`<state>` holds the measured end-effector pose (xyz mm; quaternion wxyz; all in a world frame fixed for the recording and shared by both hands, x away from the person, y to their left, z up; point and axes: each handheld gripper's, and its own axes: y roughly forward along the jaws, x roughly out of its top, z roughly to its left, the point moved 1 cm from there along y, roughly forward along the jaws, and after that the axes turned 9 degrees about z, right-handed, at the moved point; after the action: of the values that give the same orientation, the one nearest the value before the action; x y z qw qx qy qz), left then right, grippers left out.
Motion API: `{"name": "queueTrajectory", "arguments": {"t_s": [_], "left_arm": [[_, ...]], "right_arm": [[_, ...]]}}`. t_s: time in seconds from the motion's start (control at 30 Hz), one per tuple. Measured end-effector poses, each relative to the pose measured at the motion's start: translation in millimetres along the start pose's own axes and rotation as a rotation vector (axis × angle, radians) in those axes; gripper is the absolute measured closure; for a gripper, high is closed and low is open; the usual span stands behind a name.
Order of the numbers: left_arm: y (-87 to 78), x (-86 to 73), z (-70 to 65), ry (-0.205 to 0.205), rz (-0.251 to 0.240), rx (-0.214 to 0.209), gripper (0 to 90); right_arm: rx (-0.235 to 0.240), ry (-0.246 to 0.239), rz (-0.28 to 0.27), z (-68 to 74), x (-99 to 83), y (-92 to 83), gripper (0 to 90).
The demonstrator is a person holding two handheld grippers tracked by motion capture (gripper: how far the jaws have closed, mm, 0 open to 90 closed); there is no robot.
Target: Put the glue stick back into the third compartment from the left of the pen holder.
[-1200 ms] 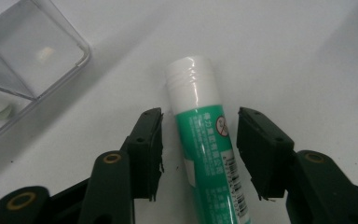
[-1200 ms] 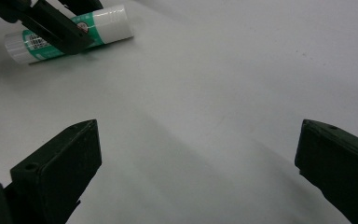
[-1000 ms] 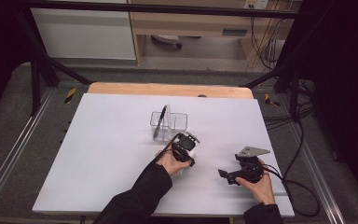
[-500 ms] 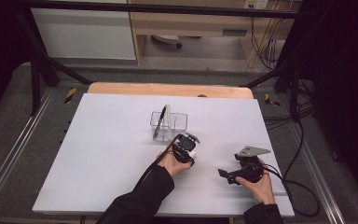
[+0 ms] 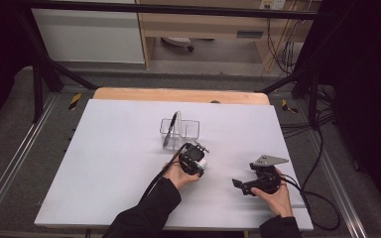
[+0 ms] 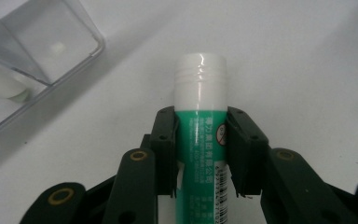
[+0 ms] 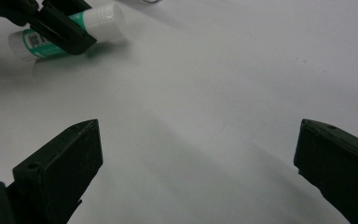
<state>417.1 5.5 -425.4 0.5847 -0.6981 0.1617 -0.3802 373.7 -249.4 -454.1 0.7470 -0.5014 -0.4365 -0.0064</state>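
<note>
A green and white glue stick (image 6: 200, 140) lies on the white table, cap end pointing away. My left gripper (image 6: 200, 116) is shut on its green body, having just closed its jaws onto it. In the high view that gripper (image 5: 193, 158) sits just in front of a clear organizer (image 5: 190, 130). In the right gripper view the glue stick (image 7: 100, 18) shows at the top left, pinched by the other gripper's fingers. My right gripper (image 7: 198, 149) stands open over bare table; from above it (image 5: 235, 184) rests low at the right, pointing left.
The clear organizer holds a black pen (image 5: 168, 130) and a white item (image 5: 177, 119) in its left compartment; its corner (image 6: 32, 42) shows close by in the left gripper view. A wooden strip (image 5: 178, 95) runs along the table's far edge. Cables (image 5: 317, 198) trail off the right side.
</note>
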Motion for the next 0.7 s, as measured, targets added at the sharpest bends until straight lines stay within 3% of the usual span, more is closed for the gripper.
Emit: {"name": "queueTrajectory", "arguments": {"t_s": [0.2, 0.47, 0.7], "left_arm": [[-16.4, -7.5, 7.3, 0.005, -0.054, -0.002, 65.3], [-40.0, -13.8, 18.9, -0.036, -0.214, -0.007, 65.2], [-55.6, -11.4, 26.0, -0.051, -0.310, 0.002, 65.2]], "right_arm": [[-0.003, 0.003, -0.002, -0.1, 0.1, -0.3, 1.5], [-0.004, 0.001, -0.004, -0.1, 0.1, -0.3, 1.6], [-0.001, -0.002, -0.001, 0.0, -0.1, 0.2, 1.1]]}}
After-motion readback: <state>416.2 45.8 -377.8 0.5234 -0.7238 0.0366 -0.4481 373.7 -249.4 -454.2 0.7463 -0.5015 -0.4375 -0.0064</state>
